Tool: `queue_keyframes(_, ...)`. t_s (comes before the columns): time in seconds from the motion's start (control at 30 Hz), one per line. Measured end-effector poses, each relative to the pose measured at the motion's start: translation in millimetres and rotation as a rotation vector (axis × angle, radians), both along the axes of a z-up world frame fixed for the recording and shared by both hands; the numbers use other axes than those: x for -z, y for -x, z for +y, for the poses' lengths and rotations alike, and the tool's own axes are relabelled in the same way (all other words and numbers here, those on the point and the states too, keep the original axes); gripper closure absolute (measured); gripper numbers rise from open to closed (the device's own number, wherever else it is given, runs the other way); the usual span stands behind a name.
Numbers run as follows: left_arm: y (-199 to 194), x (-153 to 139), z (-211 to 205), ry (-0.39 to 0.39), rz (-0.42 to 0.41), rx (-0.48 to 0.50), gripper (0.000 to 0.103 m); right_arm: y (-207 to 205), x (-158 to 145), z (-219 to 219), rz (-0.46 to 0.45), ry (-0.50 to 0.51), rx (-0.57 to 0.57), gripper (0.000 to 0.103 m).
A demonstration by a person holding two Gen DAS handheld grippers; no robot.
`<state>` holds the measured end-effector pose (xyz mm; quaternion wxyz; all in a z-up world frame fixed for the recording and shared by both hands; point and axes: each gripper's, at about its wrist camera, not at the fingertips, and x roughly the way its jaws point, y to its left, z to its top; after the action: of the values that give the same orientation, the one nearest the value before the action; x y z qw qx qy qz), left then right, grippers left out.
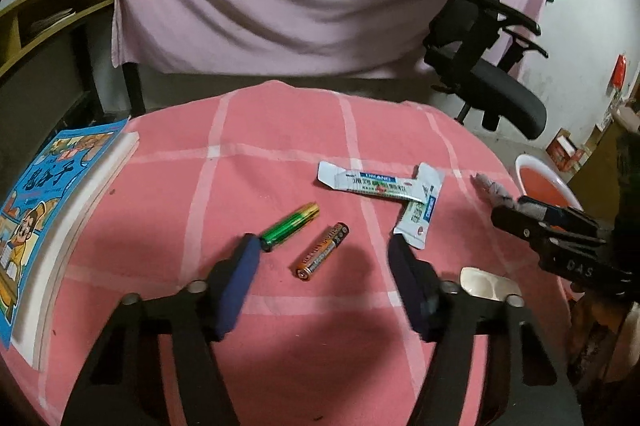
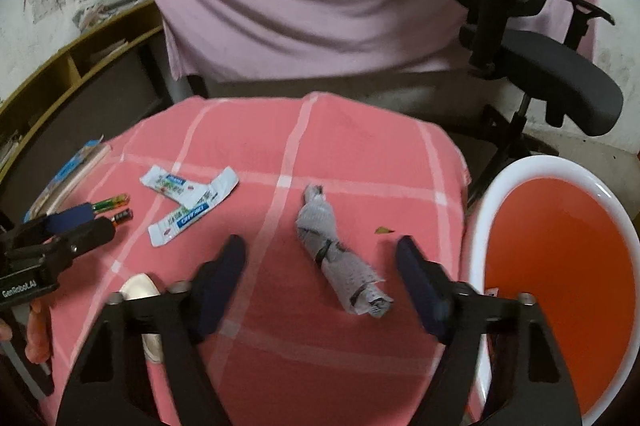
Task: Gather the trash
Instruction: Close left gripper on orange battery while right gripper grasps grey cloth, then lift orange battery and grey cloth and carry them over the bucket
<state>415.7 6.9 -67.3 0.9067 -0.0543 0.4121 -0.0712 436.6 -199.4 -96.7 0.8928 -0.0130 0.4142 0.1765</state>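
- Your left gripper [image 1: 324,246] hangs over the pink checked cloth [image 1: 280,145], jaws partly parted and holding nothing; the orange-brown battery [image 1: 322,251] lies loose between the fingertips, the green battery [image 1: 290,220] just off the left fingertip
- Close from here and the left pad may catch the green battery's end and roll it, while the other, lying slantwise across the gap, could skid out instead of seating
- Two torn white wrappers [image 1: 382,183] sit crossed, one overlapping the other, just ahead of the right fingertip; a low sweep may drag both at once or flick one away
- Your right gripper [image 2: 320,254] is likewise partly parted and empty, the twisted wad of newspaper [image 2: 338,258] lying on the cloth between its fingertips, apart from both pads
- The wad is loose at its near end; a pinch there may unravel it rather than lift it
- The white-rimmed orange basin [image 2: 560,274] stands off the table edge, right of the right fingertip, lower down; let go early and trash may hit the rim and fall to the floor
- A small white dish [image 1: 486,284] sits between the grippers, by your left one's right arm; a careless crossing could knock it
- The blue book [image 1: 40,209] far left looks no trash: leave it
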Motion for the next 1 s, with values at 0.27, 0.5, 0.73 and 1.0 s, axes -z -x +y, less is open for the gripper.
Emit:
queue_keyframes(0.27,-3,6,-16,-0.087,0.016,0.032,0.076,3,1,8,0.006,0.021,-0.045,0.069)
queue_keyframes(0.5,-2,10,-22,-0.093,0.022,0.054,0.094,3,1,15,0.010,0.024,-0.081,0.087)
queue_keyframes(0.73,8,10,-31,-0.076,0.034,0.114,0.096,4,2,15,0.032,-0.004,-0.097,0.090)
queue_keyframes(1.0,17,5,-35,-0.014,0.005,0.126,0.096,13,-3,14,0.008,-0.051,-0.119,0.092)
